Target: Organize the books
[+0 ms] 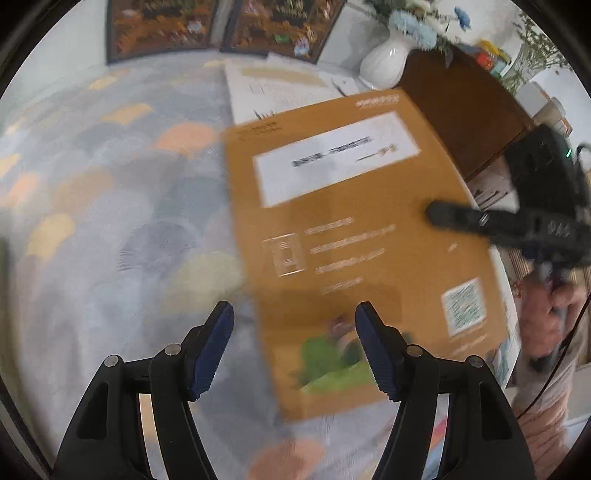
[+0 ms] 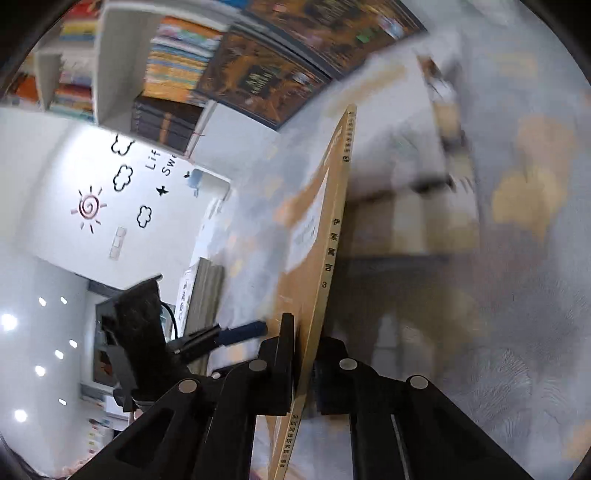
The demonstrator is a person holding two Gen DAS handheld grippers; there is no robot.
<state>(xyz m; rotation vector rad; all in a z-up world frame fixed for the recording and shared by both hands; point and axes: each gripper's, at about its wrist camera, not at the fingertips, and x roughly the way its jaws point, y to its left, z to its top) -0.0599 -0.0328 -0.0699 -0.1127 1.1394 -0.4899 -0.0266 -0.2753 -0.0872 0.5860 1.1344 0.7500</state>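
Note:
A thin orange-brown book (image 1: 354, 229) with a white title label hangs tilted above the patterned carpet (image 1: 110, 192). My right gripper (image 1: 461, 218) reaches in from the right and is shut on the book's right edge. In the right wrist view the same book (image 2: 332, 229) runs edge-on between the closed fingers of that gripper (image 2: 306, 339), its printed spine facing me. My left gripper (image 1: 295, 347) is open. The book's lower left corner shows between its blue pads (image 1: 214, 343), which do not press on it. The left gripper (image 2: 229, 334) also shows beside the book's cover.
White books or papers (image 1: 273, 88) lie on the carpet behind the book. Dark picture books (image 1: 162, 29) lean at the back. A white vase (image 1: 384, 62) and a brown cabinet (image 1: 465, 110) stand at the right. A shelf full of books (image 2: 177, 55) shows in the right wrist view.

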